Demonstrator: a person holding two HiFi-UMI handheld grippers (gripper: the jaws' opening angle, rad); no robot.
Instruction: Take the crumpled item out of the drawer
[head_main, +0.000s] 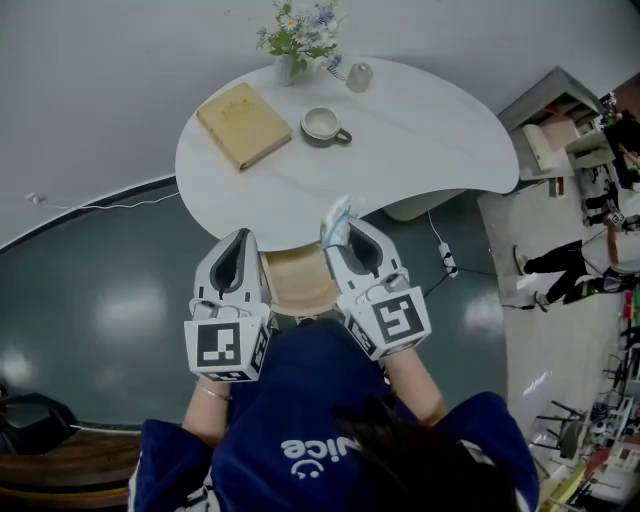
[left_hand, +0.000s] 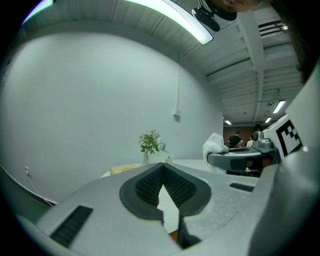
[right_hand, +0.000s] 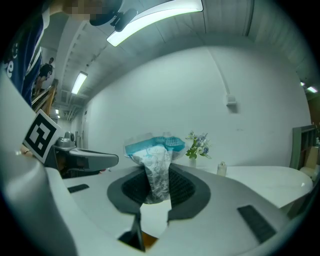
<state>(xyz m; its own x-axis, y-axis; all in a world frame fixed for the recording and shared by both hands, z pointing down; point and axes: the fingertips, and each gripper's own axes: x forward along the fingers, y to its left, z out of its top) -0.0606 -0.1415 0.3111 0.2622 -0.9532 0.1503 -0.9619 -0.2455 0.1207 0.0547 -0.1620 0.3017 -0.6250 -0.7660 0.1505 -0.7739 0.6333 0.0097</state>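
My right gripper (head_main: 343, 228) is shut on a crumpled white and blue wrapper (right_hand: 156, 161), which sticks up from between its pads; in the head view the crumpled wrapper (head_main: 336, 221) pokes out at the jaw tips over the table's front edge. The left gripper (head_main: 238, 243) is beside it, shut, its ribbed pads (left_hand: 150, 183) meeting with nothing between them. Under the table edge, between the two grippers, the open wooden drawer (head_main: 296, 282) shows. From the left gripper view I see the right gripper (left_hand: 240, 159) with the wrapper (left_hand: 214, 145) to its right.
On the round white table (head_main: 420, 150) lie a tan book (head_main: 243, 124), a cup on a saucer (head_main: 323, 126), a vase of flowers (head_main: 296, 38) and a small jar (head_main: 359, 76). A cable (head_main: 100, 206) runs along the dark floor. People stand at the far right (head_main: 590, 255).
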